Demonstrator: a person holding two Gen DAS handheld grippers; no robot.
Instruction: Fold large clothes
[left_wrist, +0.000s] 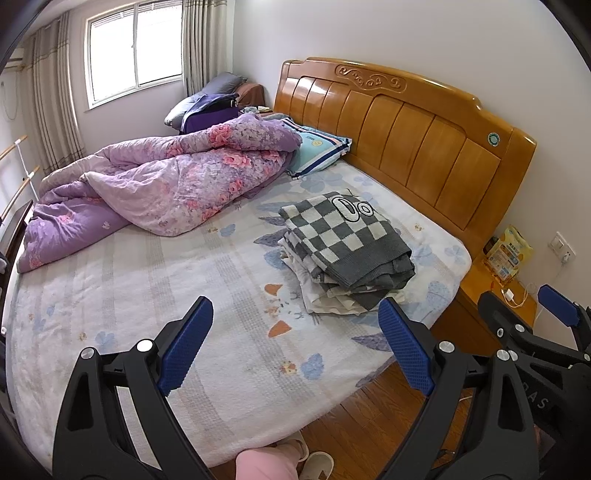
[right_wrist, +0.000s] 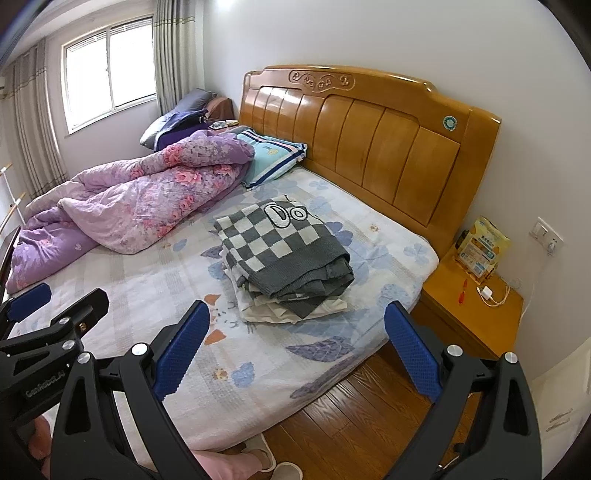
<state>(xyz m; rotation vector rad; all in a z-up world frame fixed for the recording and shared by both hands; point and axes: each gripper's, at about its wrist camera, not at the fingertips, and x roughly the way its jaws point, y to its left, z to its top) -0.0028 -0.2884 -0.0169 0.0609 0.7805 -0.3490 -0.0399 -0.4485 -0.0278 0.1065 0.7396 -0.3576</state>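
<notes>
Both grippers hang over the foot-side edge of a bed (left_wrist: 147, 280), held up and back from the work. The left gripper (left_wrist: 295, 343) has its blue-padded jaws spread wide with nothing between them; the right gripper (right_wrist: 295, 347) is the same, wide apart and empty. A checkered grey-and-white knit sweater (right_wrist: 284, 251) lies folded atop a stack of pale folded clothes (right_wrist: 295, 310) near the bed's right edge, below the wooden headboard (right_wrist: 369, 147). The stack appears set there to keep the middle of the mattress free for folding. A crumpled purple floral quilt (left_wrist: 166, 181) is pushed to the far left side, likely for the same reason, beside a striped blue pillow (left_wrist: 317, 147). The right wrist view alone shows the full nightstand (right_wrist: 476, 314) top, with a charger and a red pen-like object; the left wrist view shows only its corner, plus more of the bed's left edge.
</notes>
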